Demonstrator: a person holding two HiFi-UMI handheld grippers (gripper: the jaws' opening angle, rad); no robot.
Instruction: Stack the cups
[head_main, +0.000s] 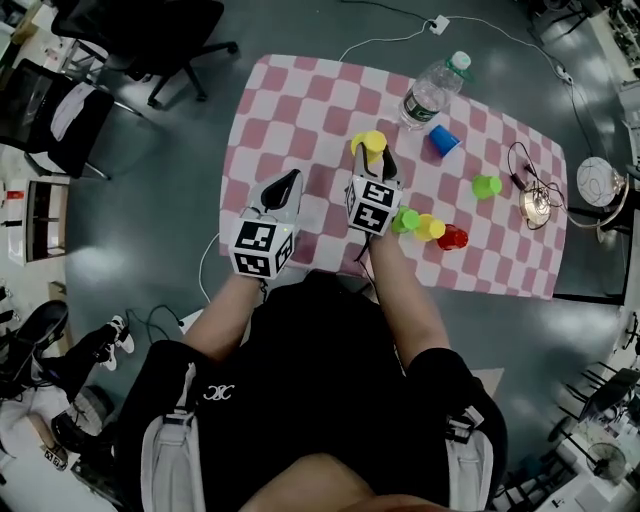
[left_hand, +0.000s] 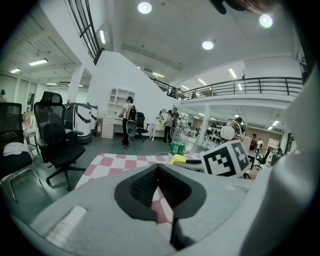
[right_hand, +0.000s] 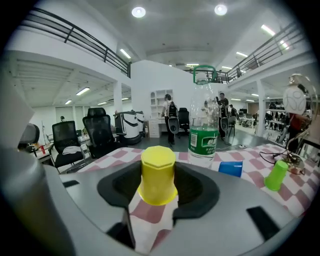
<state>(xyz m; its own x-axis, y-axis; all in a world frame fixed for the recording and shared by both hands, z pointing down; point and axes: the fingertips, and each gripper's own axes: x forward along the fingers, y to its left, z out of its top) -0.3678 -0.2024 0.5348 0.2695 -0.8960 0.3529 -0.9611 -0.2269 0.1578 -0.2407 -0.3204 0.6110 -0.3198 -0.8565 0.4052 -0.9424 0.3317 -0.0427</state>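
An upturned yellow cup sits between the jaws of my right gripper, which is shut on its sides and holds it just above the checked cloth. My left gripper hovers to its left over the cloth, shut and empty. A blue cup lies on its side beyond. One green cup stands upturned to the right. A green cup, a yellow one and a red one lie in a row near the front edge.
A water bottle stands at the far side of the table. A round metal object with cables sits at the right end. Office chairs stand on the floor to the left.
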